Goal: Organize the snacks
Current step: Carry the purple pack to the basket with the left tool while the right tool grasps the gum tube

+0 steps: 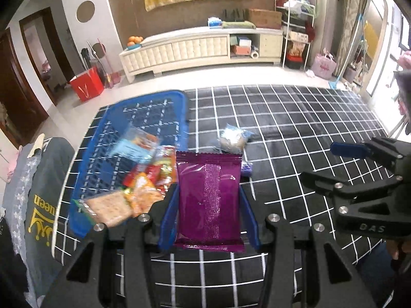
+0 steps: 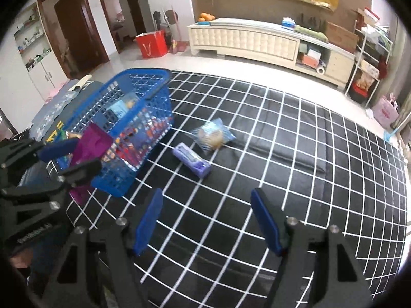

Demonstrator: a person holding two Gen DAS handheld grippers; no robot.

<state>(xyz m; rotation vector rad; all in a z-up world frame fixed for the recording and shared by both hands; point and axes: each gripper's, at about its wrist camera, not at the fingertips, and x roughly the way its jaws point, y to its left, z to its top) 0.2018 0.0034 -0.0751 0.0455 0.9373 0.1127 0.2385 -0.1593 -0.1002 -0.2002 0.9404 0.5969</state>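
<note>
Beside the basket [image 1: 143, 107], my left gripper [image 1: 209, 202] clamps a purple pack [image 1: 209, 195]; right gripper [image 2: 205, 220] gapes empty. Next: carry it over the rim, release.

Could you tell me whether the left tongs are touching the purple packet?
Touching: the left wrist view shows the left tongs with both pads pressed against the purple packet's sides.
</note>
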